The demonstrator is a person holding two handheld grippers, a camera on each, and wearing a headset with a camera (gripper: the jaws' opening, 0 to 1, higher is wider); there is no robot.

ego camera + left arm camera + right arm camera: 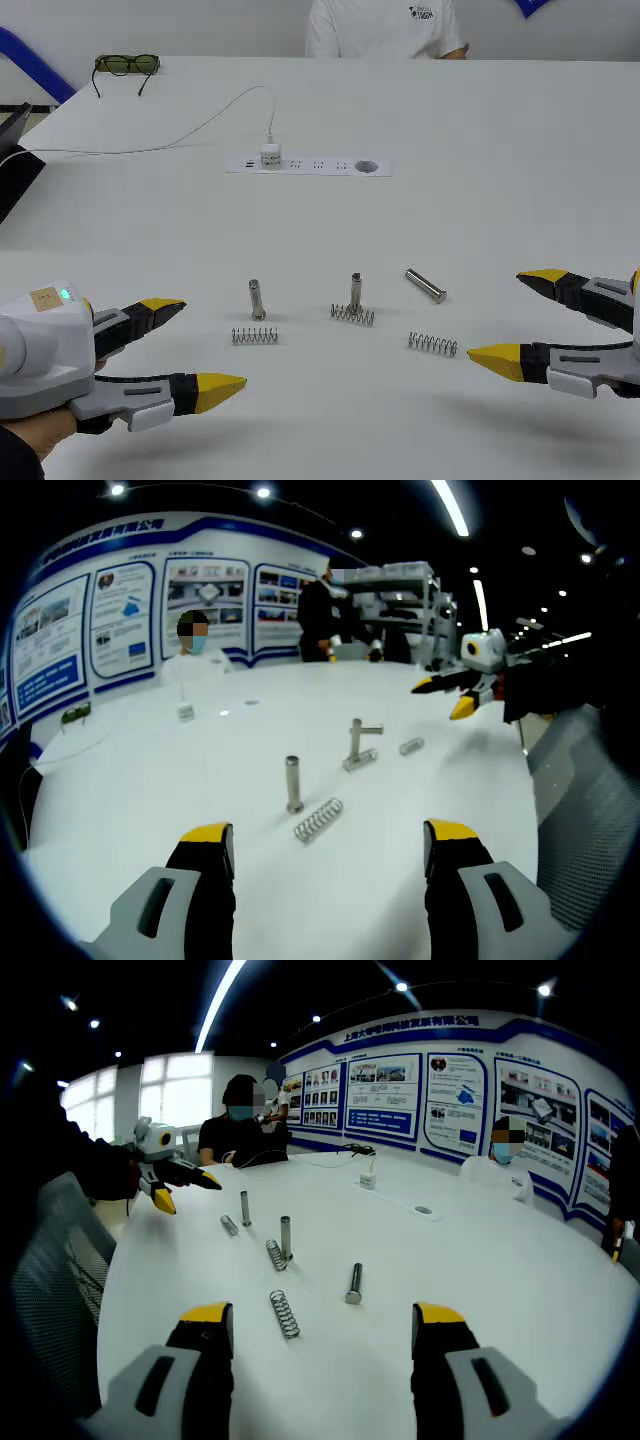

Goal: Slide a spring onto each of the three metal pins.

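Note:
Three metal pins are on the white table. The left pin (pixel 258 299) (pixel 292 783) and the middle pin (pixel 356 291) (pixel 286 1237) stand upright; the right pin (pixel 425 285) (pixel 354 1284) lies on its side. A loose spring lies in front of each: the left spring (pixel 255 336) (pixel 318 819), the middle spring (pixel 352 315) (pixel 275 1254) touching its pin's base, and the right spring (pixel 432 344) (pixel 285 1313). My left gripper (pixel 200 345) (pixel 330 845) hovers open at the near left, holding nothing. My right gripper (pixel 512 316) (pixel 318 1320) hovers open at the near right, likewise holding nothing.
A white power strip (pixel 308 165) with a plugged charger and a cable lies farther back. Dark glasses (pixel 125 65) rest at the far left. A person in a white shirt (pixel 385 28) sits across the table. A dark object (pixel 15 165) juts in at the left edge.

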